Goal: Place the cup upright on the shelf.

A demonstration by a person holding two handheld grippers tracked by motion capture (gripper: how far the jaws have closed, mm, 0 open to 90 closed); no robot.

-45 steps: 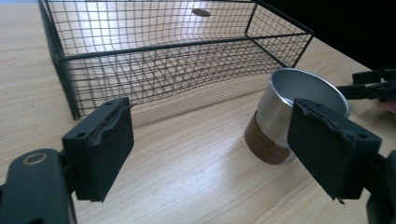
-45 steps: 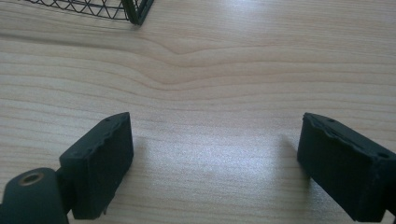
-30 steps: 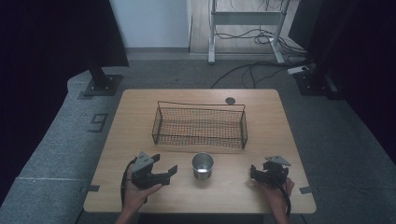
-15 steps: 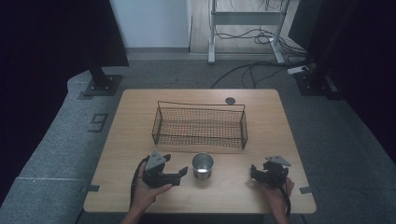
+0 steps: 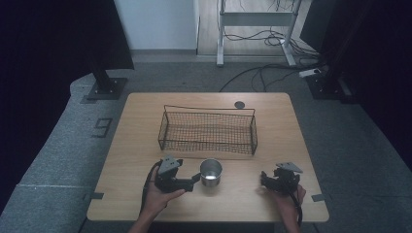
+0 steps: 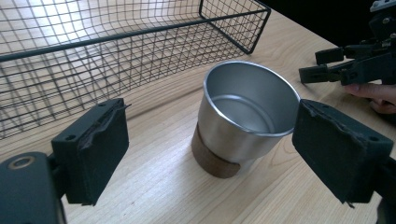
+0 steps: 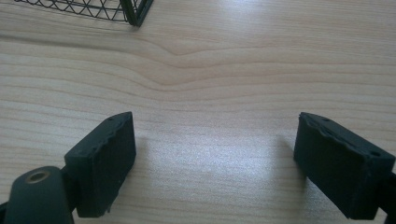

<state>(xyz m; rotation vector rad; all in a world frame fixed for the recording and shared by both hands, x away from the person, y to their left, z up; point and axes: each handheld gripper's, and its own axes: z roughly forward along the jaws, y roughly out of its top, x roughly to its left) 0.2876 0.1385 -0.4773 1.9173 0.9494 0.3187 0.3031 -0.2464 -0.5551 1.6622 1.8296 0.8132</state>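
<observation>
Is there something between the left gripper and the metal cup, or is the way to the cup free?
Nothing visible stands in the way. The left gripper is open, and the metal cup stands upright on the table just ahead, between the lines of its two jaws. The wire basket lies behind the cup, not before it.

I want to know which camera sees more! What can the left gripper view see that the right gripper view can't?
The left gripper view has the shiny metal cup with its brown base, standing empty between the open left claw, plus the other claw held by a hand farther off. The right gripper view has the open right claw over bare wood with nothing between its jaws. Both see the wooden table and some of the black wire basket, though the right one catches just a corner.
</observation>
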